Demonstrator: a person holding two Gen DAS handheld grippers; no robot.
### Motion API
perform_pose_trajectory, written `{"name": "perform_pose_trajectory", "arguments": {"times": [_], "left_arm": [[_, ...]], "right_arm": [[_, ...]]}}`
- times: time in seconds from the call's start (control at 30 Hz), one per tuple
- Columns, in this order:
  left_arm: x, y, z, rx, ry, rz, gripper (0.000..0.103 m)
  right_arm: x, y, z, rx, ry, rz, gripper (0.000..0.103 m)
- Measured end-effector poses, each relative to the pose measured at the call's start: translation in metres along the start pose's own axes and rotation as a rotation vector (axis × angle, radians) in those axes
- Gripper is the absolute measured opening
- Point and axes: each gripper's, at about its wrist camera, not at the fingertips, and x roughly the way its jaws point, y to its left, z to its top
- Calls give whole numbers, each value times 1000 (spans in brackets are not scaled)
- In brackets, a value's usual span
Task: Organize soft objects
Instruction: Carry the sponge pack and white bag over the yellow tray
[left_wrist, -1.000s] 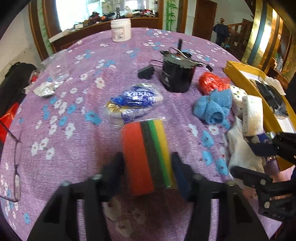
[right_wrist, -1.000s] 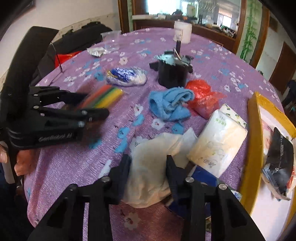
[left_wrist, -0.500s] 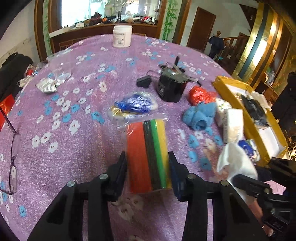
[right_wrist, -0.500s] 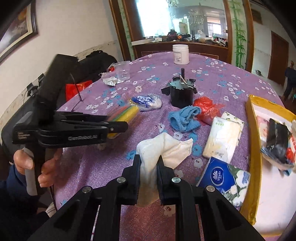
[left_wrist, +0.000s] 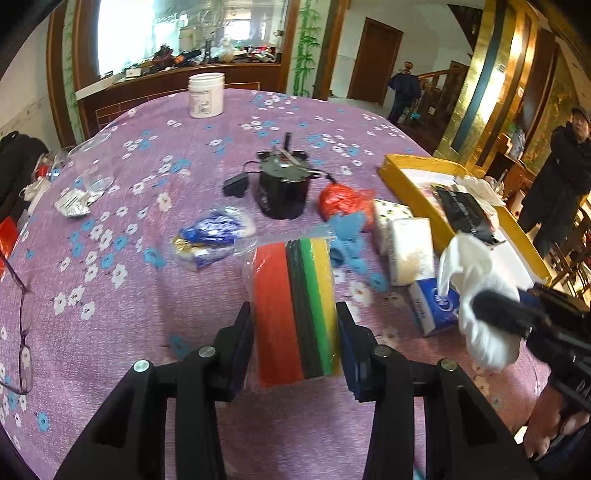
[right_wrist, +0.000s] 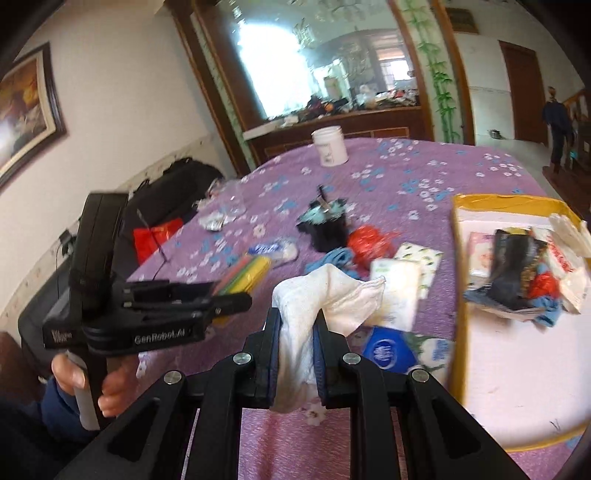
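My left gripper (left_wrist: 295, 332) is shut on a wrapped pack of sponges (left_wrist: 295, 306) striped red, black, green and yellow, held clear above the purple flowered tablecloth (left_wrist: 122, 229). From the right wrist view the same pack (right_wrist: 245, 273) sticks out of the left gripper (right_wrist: 236, 301). My right gripper (right_wrist: 296, 332) is shut on a white cloth (right_wrist: 321, 295) that hangs off the table; the left wrist view shows this cloth (left_wrist: 476, 291) at the right. On the table lie a blue cloth (left_wrist: 349, 240), a red bag (left_wrist: 343, 199) and tissue packs (left_wrist: 410, 247).
A yellow tray (right_wrist: 458, 258) with a white floor holds packets at the right. A black pot (left_wrist: 282, 188), a white jar (left_wrist: 205, 95), a clear cup (left_wrist: 92, 166), a blue snack bag (left_wrist: 214, 236) and glasses (left_wrist: 22, 332) are on the table. A person stands at far right.
Both grippers rose from the table: the left lifted the sponge pack, the right closed on the white cloth and lifted it up, swinging its view toward the yellow tray.
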Motion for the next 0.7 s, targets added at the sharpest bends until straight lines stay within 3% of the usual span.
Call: {"name": "perform_pose_trajectory", "arguments": {"times": [0.2,0.43,0.7], "left_arm": [[1,-33,7,53,4,-41,41],[2,-86,21,136,-8,-103,41],[29,-158,26,213,22,-185,41]], "right_arm": [[-28,-31,3,84,-80,-44,18],[-63,-81,1,214,-164,-155,17],[-76,-136,-12,363,-182,-267,17]]}}
